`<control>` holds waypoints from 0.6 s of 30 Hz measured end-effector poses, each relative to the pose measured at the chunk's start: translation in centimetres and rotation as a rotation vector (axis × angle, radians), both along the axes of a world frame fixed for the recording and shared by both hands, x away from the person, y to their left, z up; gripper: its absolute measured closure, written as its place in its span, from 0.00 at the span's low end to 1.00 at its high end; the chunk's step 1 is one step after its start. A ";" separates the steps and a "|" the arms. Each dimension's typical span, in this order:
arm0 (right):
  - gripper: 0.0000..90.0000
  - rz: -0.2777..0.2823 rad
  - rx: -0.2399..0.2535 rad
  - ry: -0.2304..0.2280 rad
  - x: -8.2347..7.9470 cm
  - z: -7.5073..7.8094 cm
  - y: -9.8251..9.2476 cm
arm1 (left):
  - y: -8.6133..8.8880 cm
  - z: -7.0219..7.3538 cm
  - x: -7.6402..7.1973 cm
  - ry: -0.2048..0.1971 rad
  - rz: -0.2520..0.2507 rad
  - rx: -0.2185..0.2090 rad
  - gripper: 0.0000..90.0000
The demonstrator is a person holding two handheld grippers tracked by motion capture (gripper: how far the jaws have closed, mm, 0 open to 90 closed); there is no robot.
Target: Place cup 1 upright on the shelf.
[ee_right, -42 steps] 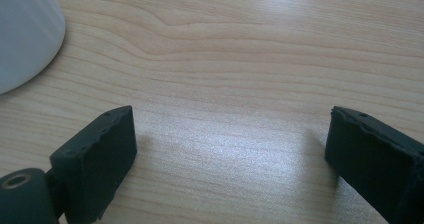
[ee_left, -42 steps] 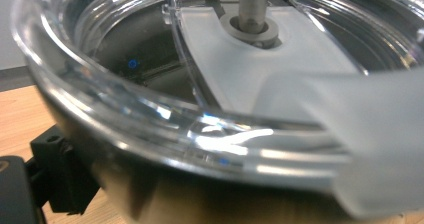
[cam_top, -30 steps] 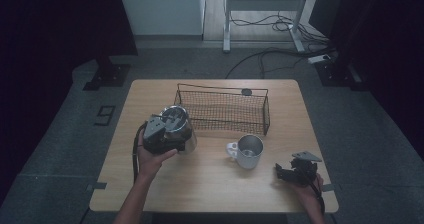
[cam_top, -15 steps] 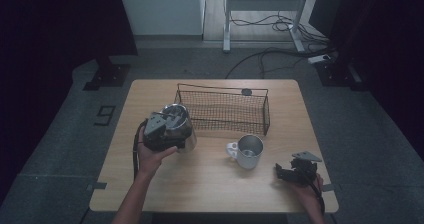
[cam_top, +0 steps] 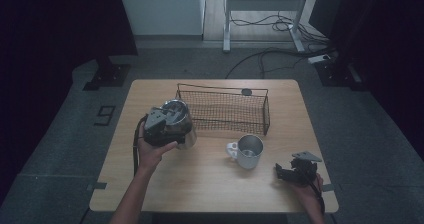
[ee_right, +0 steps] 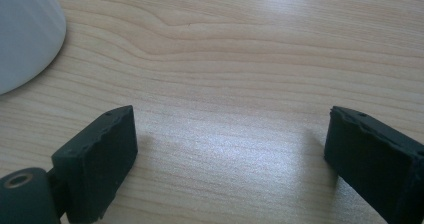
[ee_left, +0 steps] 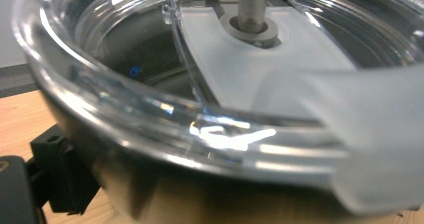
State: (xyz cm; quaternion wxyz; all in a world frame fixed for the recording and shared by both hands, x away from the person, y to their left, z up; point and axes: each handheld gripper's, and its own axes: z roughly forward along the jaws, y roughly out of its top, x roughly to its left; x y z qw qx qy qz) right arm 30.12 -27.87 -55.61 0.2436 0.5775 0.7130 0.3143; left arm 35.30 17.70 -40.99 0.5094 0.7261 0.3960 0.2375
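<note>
A steel tumbler (cam_top: 181, 122) with a clear lid is held up over the left part of the table, beside the wire basket. My left gripper (cam_top: 159, 128) is shut on its near side. In the left gripper view the clear lid (ee_left: 150, 114) and its white slider (ee_left: 260, 59) sit right in front of the camera, with one black jaw showing at the lower left. My right gripper (cam_top: 283, 173) rests on the table at the front right, its jaws wide open on bare wood (ee_right: 230, 134). A white mug (cam_top: 246, 152) stands just left of it, its side (ee_right: 25, 34) apart from the jaws.
A black wire basket (cam_top: 226, 113) stands at the back middle of the wooden table (cam_top: 200, 184), with nothing visible inside. A person's forearms come in from the front edge. Cables and a metal stand are on the floor beyond the table.
</note>
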 end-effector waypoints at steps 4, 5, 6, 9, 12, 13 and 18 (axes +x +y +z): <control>0.07 0.000 -0.001 0.000 0.0 0.0 0.0 | -0.1 0.2 0.2 -0.002 0.001 0.008 0.04; 0.07 0.000 -0.001 0.000 0.0 0.0 0.0 | -0.1 0.2 0.3 -0.004 0.000 0.014 0.04; 0.07 0.000 -0.001 0.000 0.0 0.0 0.0 | -0.2 0.3 0.3 -0.003 0.000 0.014 0.04; 0.07 0.000 -0.001 0.000 0.0 0.0 0.0 | -0.3 0.5 0.5 -0.007 0.001 0.007 0.04; 0.07 0.000 0.000 0.001 0.0 0.0 0.0 | -0.4 0.8 0.6 -0.010 -0.003 0.003 0.04; 0.07 0.000 0.000 0.001 0.0 0.0 0.0 | -0.6 0.8 0.7 -0.009 -0.002 0.004 0.04; 0.07 0.001 -0.001 0.000 0.0 0.0 0.0 | -0.8 1.0 1.0 -0.009 -0.005 0.008 0.04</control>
